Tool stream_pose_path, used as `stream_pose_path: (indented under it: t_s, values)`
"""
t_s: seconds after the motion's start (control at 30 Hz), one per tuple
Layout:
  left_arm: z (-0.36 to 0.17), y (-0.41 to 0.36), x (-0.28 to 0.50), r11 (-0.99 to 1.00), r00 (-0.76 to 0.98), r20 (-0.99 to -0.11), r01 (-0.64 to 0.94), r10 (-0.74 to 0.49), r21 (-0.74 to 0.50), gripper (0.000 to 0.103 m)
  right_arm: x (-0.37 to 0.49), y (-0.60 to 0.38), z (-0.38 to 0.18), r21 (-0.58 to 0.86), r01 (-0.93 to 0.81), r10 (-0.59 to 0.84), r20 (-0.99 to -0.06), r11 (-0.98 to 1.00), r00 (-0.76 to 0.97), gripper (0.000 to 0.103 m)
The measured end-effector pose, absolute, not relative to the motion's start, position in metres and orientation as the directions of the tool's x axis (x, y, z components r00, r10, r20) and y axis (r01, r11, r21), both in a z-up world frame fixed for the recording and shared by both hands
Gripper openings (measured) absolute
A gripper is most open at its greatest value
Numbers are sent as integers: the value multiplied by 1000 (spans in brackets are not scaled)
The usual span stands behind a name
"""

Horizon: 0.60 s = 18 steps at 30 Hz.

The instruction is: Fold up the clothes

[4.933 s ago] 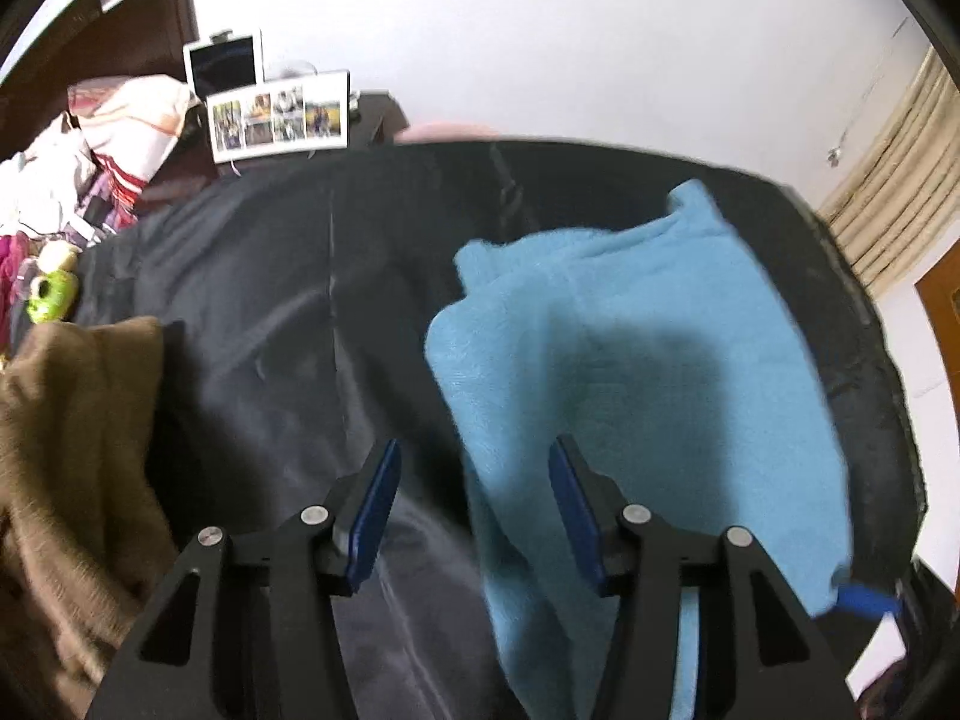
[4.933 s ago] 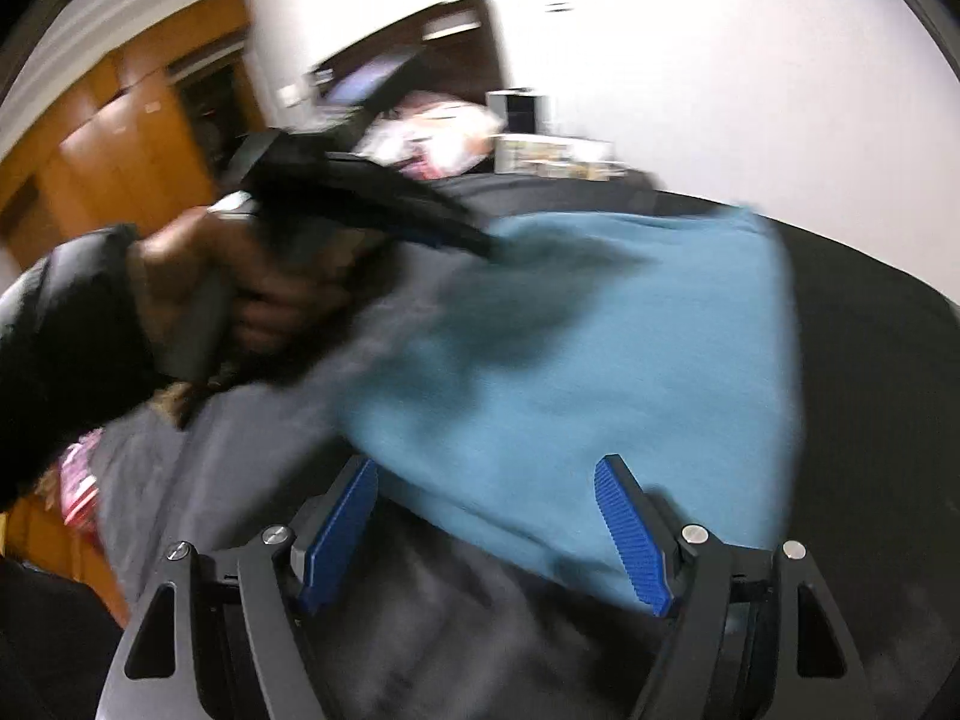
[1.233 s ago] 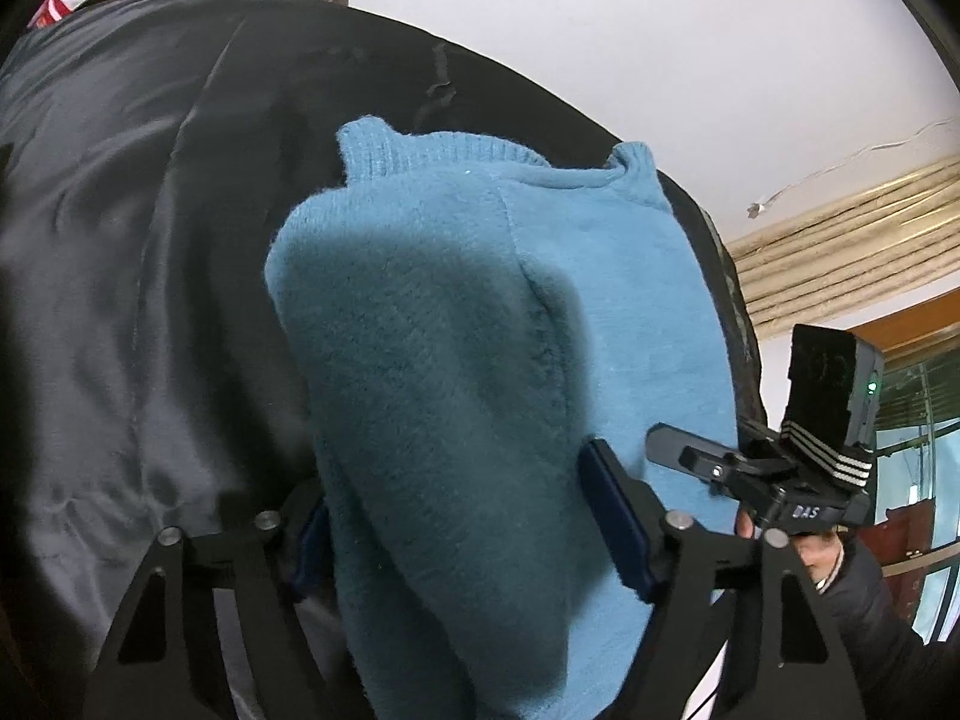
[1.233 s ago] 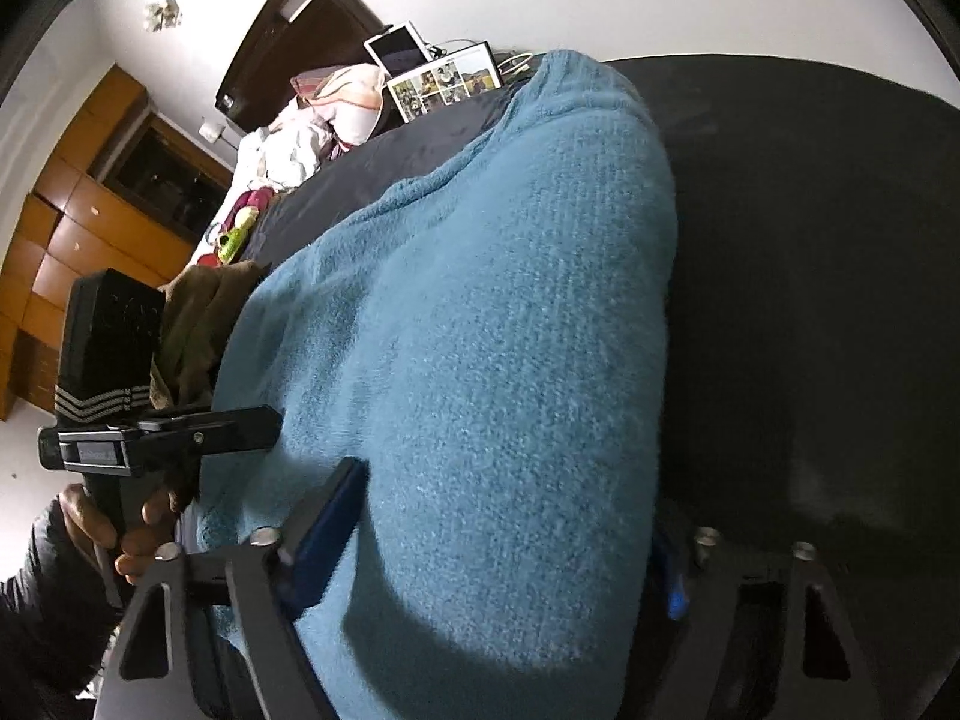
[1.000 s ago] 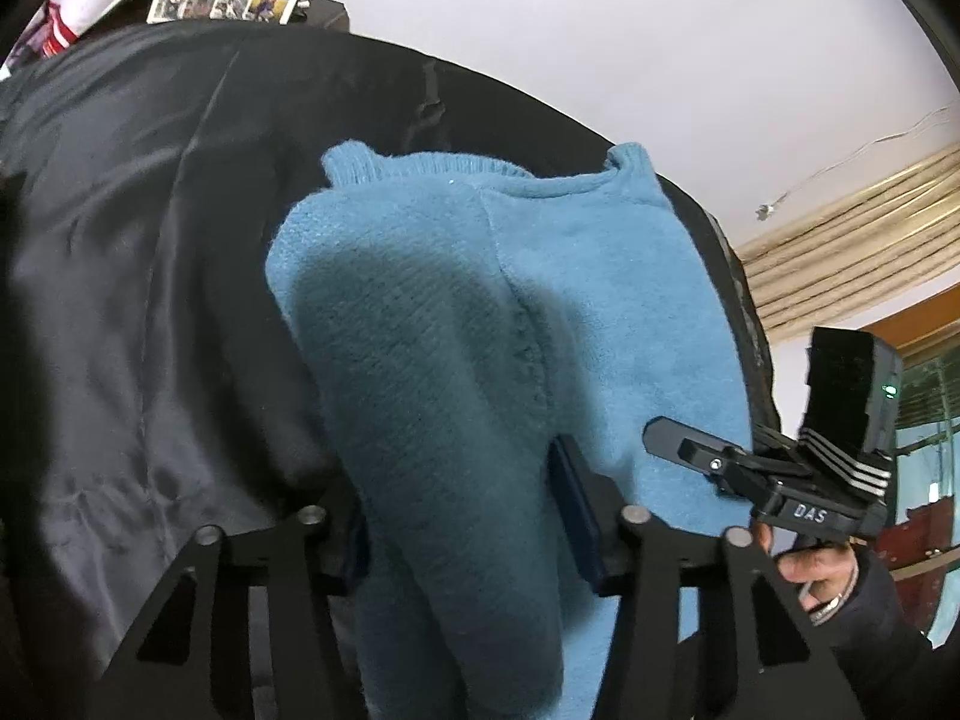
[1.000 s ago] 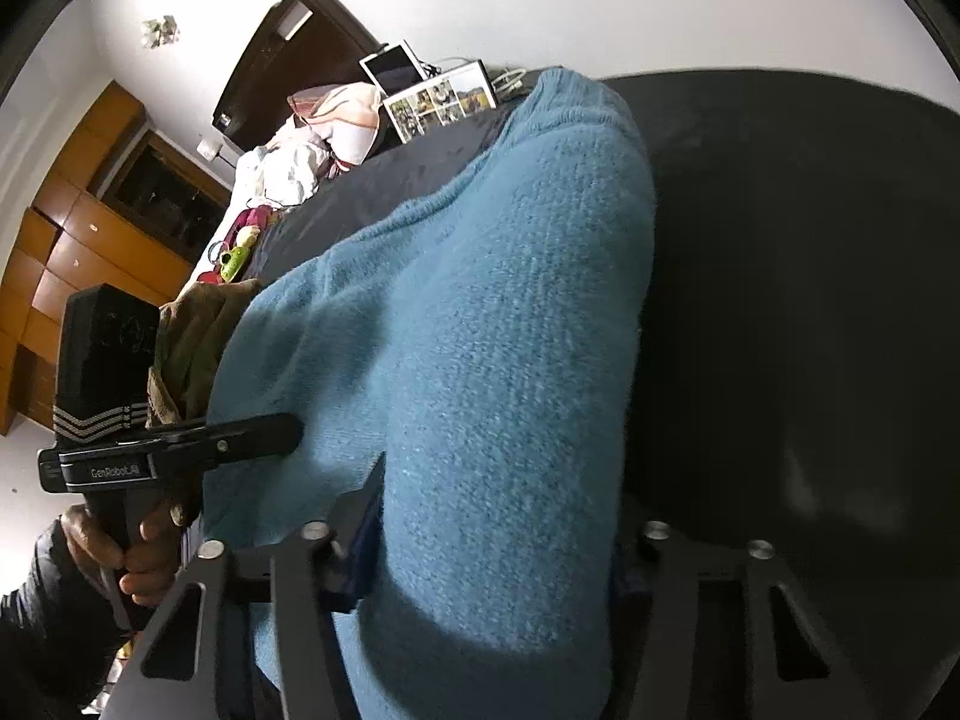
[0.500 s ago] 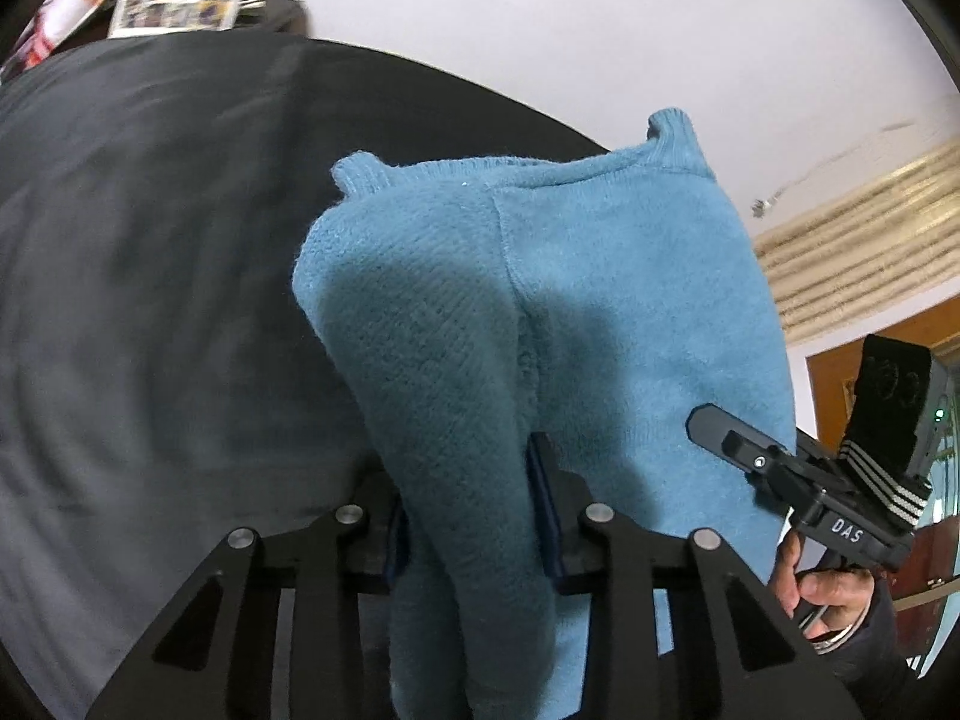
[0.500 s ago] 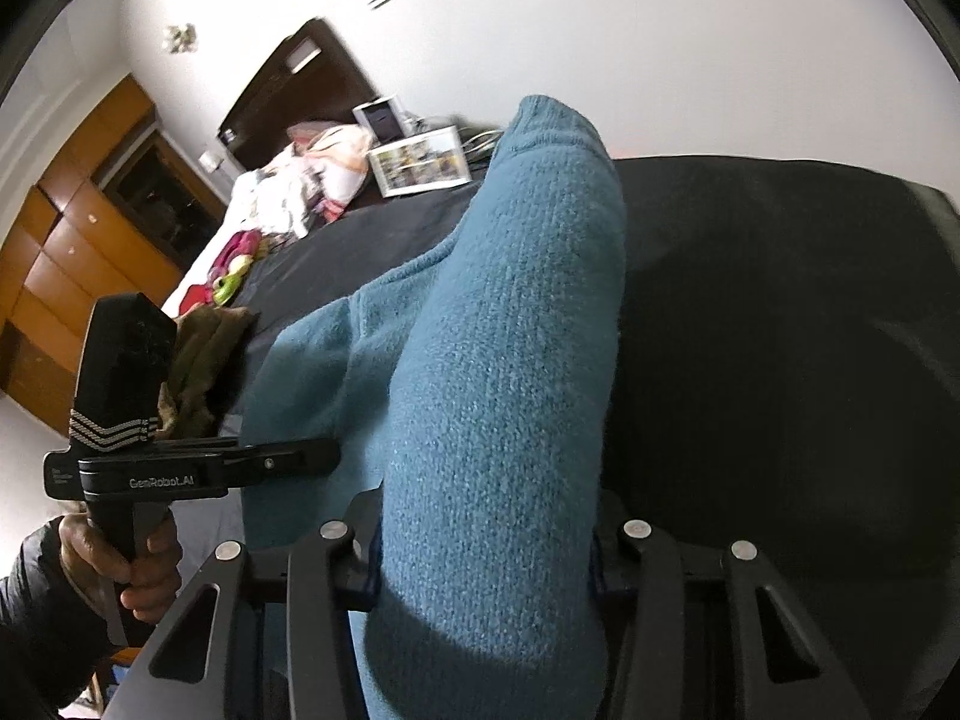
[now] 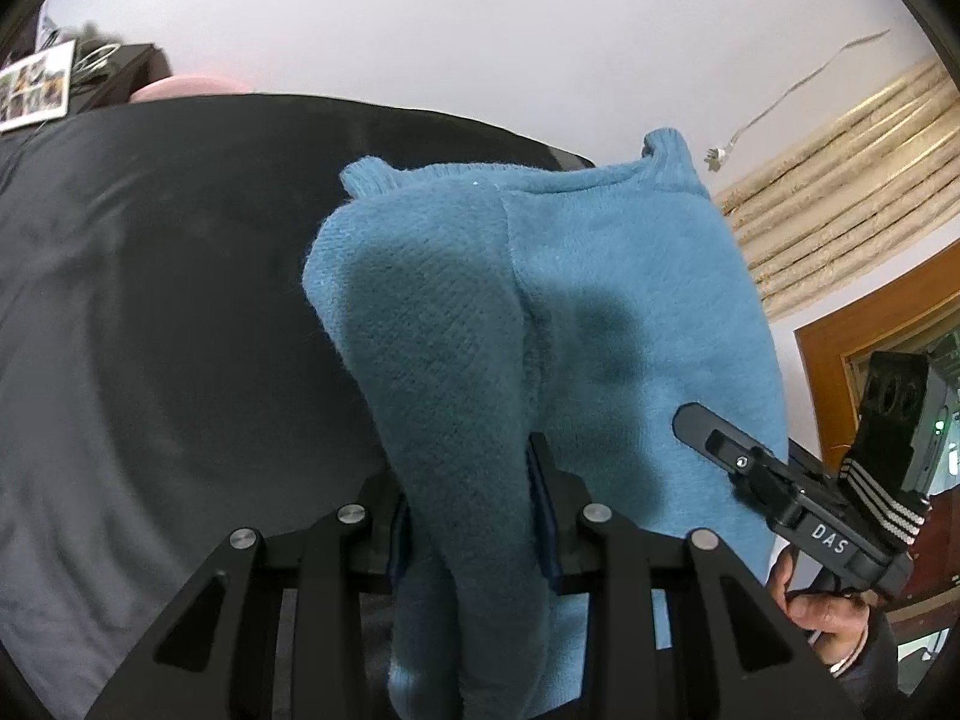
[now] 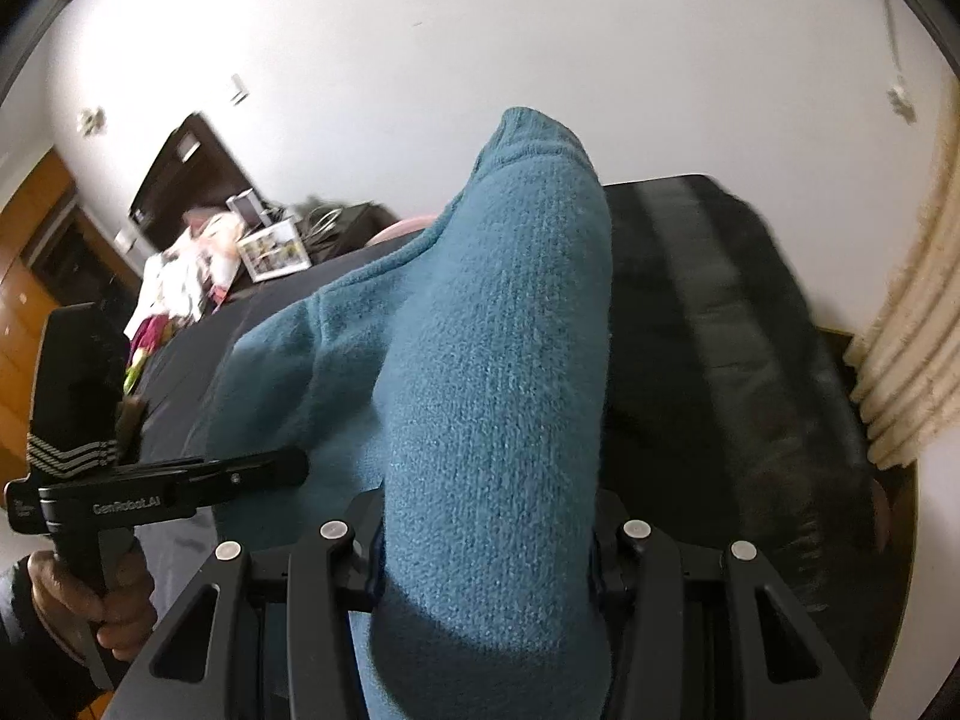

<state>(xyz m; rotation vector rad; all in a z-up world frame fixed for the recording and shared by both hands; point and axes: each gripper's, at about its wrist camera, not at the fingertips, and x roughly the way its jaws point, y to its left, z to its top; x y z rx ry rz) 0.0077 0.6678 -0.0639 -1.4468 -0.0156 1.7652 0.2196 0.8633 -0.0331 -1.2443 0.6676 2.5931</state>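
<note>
A blue knitted sweater hangs lifted above the black bed cover. My left gripper is shut on one bunched edge of it. My right gripper is shut on the other bunched edge. The sweater stretches between the two grippers, its ribbed end pointing away. The right gripper shows in the left wrist view, and the left gripper shows in the right wrist view. The fingertips of both are hidden in the knit.
The black cover spans the bed. A photo frame and piled clothes lie at the bed's far end. A cream curtain hangs at the right. A wooden door is beyond the bed.
Both grippers closed on the sweater's edges and lifted it off the bed. The views have tilted up toward the wall.
</note>
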Motion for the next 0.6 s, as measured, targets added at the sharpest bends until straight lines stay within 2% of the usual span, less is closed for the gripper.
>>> stream_pose_path:
  t_s: [0.07, 0.1, 0.3, 0.37, 0.43, 0.5, 0.53, 0.6]
  values:
    - [-63, 673, 4, -656, 5, -809, -581, 588, -481, 34, 224, 880, -35, 312, -369, -10, -775, -875, -632, 48]
    - [-60, 661, -3, -659, 0, -810, -582, 586, -477, 29, 225, 889, -35, 309, -377, -2, -775, -873, -631, 48]
    - [-65, 695, 8, -699, -32, -844, -578, 535, -421, 29, 227, 941, -50, 311, -398, -5, -793, -863, -609, 49]
    - [-67, 699, 13, -713, -50, -860, -584, 508, -388, 33, 226, 951, -59, 323, -394, -28, -803, -861, -595, 51]
    - [-68, 702, 17, -727, -70, -874, -589, 480, -352, 41, 229, 957, -64, 327, -397, -32, -804, -858, -593, 58]
    - [-68, 701, 20, -745, -103, -888, -592, 448, -307, 51, 232, 957, -63, 285, -401, 6, -809, -871, -587, 72]
    - [-68, 702, 22, -752, -121, -894, -596, 432, -282, 57, 234, 957, -62, 263, -403, 25, -811, -876, -584, 73]
    - [-68, 704, 25, -757, -159, -902, -612, 401, -229, 63, 237, 950, -52, 184, -388, 85, -810, -903, -581, 76]
